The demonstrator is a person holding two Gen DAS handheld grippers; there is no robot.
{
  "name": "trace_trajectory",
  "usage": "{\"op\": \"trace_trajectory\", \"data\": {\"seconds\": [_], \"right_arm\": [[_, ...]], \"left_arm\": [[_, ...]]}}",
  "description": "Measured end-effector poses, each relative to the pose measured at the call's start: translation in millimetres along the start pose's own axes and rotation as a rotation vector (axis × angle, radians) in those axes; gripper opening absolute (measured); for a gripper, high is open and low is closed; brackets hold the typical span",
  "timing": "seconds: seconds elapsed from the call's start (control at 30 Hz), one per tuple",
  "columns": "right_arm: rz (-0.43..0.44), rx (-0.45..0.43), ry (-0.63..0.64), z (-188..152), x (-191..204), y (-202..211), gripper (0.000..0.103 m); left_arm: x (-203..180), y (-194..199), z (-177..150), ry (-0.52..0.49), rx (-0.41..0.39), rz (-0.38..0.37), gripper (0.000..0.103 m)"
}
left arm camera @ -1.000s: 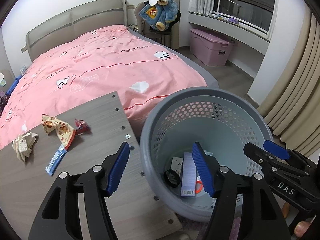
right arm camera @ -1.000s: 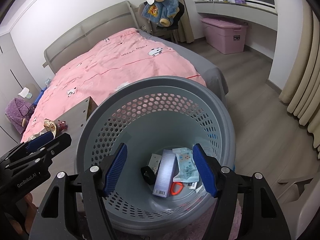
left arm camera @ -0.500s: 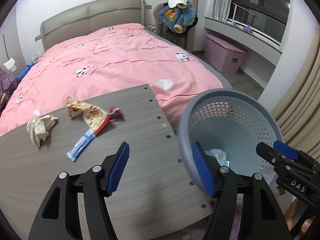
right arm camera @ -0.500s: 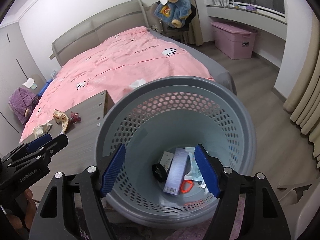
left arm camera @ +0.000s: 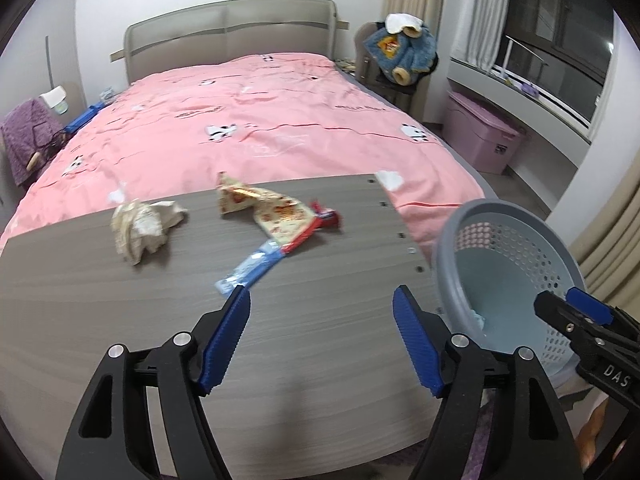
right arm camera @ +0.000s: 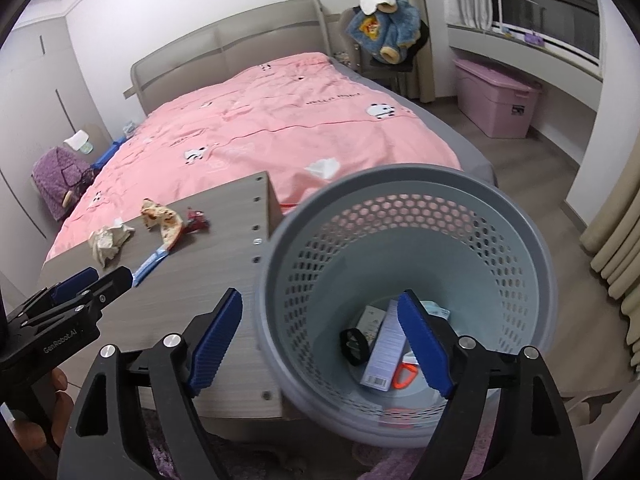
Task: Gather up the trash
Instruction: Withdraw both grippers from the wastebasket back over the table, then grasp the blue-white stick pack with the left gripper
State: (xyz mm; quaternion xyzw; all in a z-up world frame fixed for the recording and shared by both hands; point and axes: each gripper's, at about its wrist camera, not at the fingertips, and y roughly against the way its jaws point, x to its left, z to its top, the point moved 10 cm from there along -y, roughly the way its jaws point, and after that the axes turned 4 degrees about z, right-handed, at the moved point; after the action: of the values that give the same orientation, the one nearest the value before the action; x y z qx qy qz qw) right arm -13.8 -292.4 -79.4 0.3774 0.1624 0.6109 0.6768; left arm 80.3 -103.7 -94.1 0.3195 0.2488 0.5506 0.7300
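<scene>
Trash lies on the grey wooden table (left arm camera: 160,360): a crumpled tissue (left arm camera: 140,224), a yellow snack wrapper (left arm camera: 268,208), a red wrapper (left arm camera: 326,216) and a blue wrapper (left arm camera: 250,268). My left gripper (left arm camera: 322,340) is open and empty over the table, just short of the blue wrapper. The grey perforated basket (right arm camera: 460,200) stands right of the table and holds a box (right arm camera: 384,354), a black item (right arm camera: 354,346) and other trash. My right gripper (right arm camera: 320,340) is open and empty over the basket's near rim.
A bed with a pink cover (left arm camera: 260,120) lies beyond the table. A chair with a blue jacket (left arm camera: 400,56), a pink storage box (left arm camera: 484,136) and curtains (right arm camera: 616,240) stand at the right. The table's edge touches the basket.
My left gripper has swung left from the basket to over the table, towards the wrappers. My right gripper has shifted slightly left and stays over the basket.
</scene>
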Motion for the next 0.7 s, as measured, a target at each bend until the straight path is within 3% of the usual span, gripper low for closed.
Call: {"op": "trace_trajectory", "data": {"seconds": [0.37, 0.7], "right_arm": [[0.017, 0.021, 0.075, -5, 41, -9, 0.081], [0.058, 0.045, 0.092, 5, 59, -35, 0.081]], "left_arm": [[73, 0, -17, 0.093, 0.007, 0.089, 0.072], [90, -17, -19, 0.115, 0.043, 0.114, 0.072]]}}
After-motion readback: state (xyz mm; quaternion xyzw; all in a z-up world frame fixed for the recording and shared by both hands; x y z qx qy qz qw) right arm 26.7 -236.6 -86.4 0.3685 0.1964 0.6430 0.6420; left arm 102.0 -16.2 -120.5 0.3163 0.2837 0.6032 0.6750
